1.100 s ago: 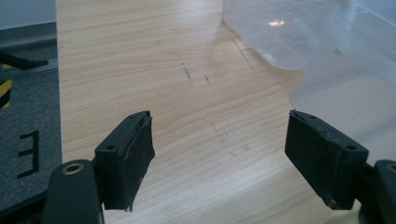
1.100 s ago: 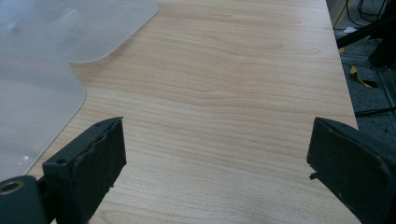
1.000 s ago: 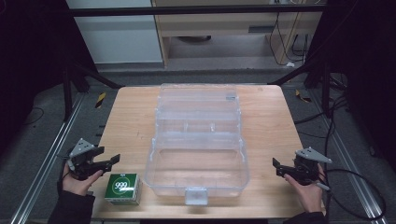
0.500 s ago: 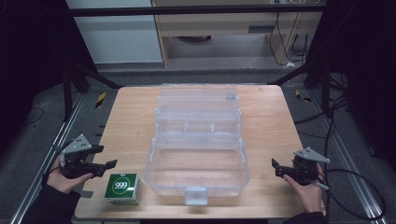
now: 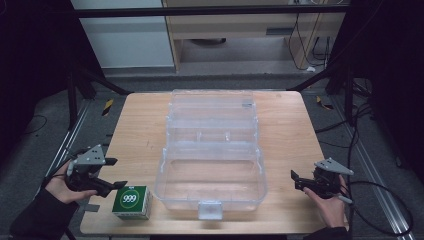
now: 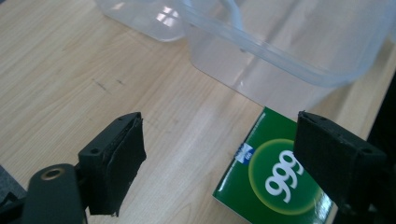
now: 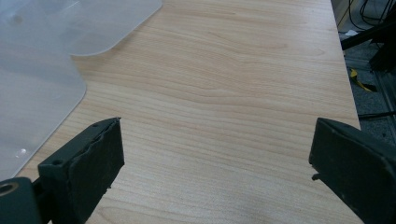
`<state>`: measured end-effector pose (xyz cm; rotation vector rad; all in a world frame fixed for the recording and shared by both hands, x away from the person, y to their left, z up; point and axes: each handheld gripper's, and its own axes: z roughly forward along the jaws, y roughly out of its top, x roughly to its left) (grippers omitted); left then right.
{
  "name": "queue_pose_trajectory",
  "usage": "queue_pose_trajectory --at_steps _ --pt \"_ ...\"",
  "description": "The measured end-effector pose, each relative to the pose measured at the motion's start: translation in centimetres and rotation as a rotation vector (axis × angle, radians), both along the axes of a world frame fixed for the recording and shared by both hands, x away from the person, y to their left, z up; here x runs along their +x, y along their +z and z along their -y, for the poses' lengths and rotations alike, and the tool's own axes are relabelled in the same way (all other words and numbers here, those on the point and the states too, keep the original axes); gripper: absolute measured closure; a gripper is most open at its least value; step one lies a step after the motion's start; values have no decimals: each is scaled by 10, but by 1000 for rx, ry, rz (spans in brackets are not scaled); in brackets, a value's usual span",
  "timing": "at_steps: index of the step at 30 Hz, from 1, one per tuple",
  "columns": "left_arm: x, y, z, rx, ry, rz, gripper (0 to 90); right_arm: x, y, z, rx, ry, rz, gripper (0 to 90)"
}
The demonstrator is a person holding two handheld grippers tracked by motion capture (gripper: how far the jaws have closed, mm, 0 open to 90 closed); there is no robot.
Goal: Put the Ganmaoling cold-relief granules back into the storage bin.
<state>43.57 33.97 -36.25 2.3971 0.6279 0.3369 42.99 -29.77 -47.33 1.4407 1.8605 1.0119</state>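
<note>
Green box [image 5: 131, 202] sits on the wooden table [image 5: 140, 130] over grey floor; both grippers' jaws gape empty.

Table [image 5: 145, 130] – pale wood, matt, fine grain. Storage box [image 5: 212, 172] – clear glossy plastic. Green carton [image 5: 131, 202] – glossy printed cardboard. Jaw pads matt black.

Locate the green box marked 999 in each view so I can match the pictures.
High view: green box lies near the table's front-left corner, beside the clear plastic case.
Left gripper view: lower right, partly behind the right-hand finger.
Right gripper view: not in it.
Shared landmark: the clear plastic case.
</note>
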Motion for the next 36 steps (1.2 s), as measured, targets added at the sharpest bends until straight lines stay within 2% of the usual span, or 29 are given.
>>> queue_pose_trajectory --at_steps 3,10,12,15,16,22,25,29,36 --pt "-2 3 5 65 -59 -19 159 0 0 0 -2 5 -3 35" --pt "-4 5 10 108 -125 -33 158 0 -1 0 -10 6 -3 34" --pt "-5 3 12 143 -165 -53 150 0 -1 -1 -10 6 -8 33" --pt "-7 0 15 168 -195 -75 148 0 -1 -1 -8 9 -12 32" --pt "-7 0 15 168 -195 -75 138 0 -1 -1 -8 9 -12 32" --pt "-9 -6 21 231 -220 -94 118 0 -1 -1 -13 15 -15 28" --pt "-9 -7 23 243 -231 -98 104 0 -1 -1 -14 15 -16 28" --pt "-9 -12 28 276 -247 -103 67 1 -2 -1 -21 19 -16 24" --pt "-10 -25 38 321 -291 -124 62 1 -2 -2 -21 20 -23 21"
